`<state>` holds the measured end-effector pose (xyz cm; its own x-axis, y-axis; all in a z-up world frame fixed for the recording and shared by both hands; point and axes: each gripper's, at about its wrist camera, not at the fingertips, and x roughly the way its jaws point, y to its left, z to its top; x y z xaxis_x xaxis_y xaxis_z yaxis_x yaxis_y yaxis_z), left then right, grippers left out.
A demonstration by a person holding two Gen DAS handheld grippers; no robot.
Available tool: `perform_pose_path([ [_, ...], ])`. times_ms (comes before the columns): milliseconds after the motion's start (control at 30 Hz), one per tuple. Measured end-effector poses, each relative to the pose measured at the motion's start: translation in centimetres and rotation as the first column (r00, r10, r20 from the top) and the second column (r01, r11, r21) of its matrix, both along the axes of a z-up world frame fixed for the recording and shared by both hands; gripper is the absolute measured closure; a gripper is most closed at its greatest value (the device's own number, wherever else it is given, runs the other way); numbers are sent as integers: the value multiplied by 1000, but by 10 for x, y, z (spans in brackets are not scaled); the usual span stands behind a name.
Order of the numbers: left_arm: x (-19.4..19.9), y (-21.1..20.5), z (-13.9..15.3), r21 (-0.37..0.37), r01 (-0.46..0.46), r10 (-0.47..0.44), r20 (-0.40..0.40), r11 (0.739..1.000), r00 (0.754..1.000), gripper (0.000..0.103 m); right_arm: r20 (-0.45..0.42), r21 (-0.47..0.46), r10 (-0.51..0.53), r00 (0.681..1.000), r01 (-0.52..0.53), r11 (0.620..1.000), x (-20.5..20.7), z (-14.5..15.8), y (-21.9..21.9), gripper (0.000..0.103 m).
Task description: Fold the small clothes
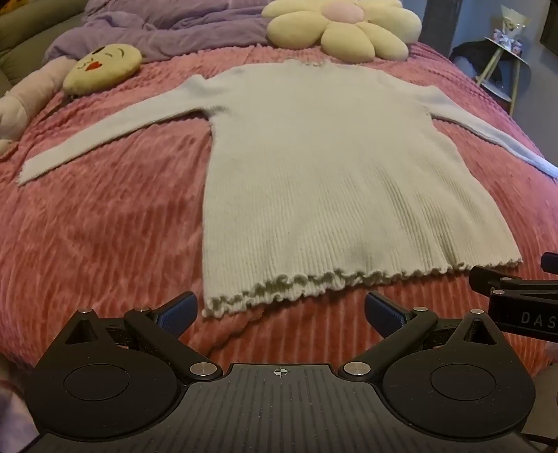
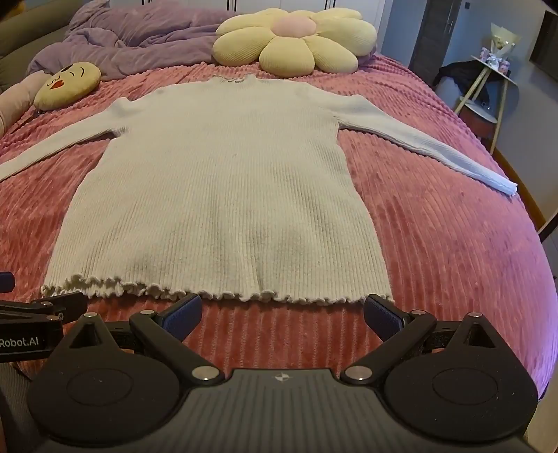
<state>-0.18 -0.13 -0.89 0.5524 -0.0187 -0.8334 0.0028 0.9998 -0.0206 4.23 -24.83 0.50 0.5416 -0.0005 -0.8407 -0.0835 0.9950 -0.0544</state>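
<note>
A cream ribbed long-sleeved sweater (image 1: 314, 167) (image 2: 223, 195) lies flat on the pink bedspread, both sleeves spread out to the sides and its frilled hem nearest me. My left gripper (image 1: 279, 306) hovers open just before the hem's left corner, nothing between its blue pads. My right gripper (image 2: 282, 310) hovers open before the hem's right part, also empty. Part of the right gripper (image 1: 516, 289) shows at the right edge of the left wrist view. Likewise, part of the left gripper (image 2: 35, 310) shows at the left edge of the right wrist view.
A yellow flower cushion (image 1: 341, 31) (image 2: 296, 41) lies beyond the collar. A yellow face cushion (image 1: 104, 66) (image 2: 68, 85) and a purple duvet (image 1: 167, 24) sit at the back left. A small side table (image 2: 488, 87) stands right of the bed.
</note>
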Motion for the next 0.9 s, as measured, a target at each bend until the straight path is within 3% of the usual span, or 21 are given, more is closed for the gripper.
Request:
perform_pose_path([
  [900,0,0,-1,-13,9,-10,-18,1000,1000,0,9,11,0,1000,0,1000,0,1,1,4],
])
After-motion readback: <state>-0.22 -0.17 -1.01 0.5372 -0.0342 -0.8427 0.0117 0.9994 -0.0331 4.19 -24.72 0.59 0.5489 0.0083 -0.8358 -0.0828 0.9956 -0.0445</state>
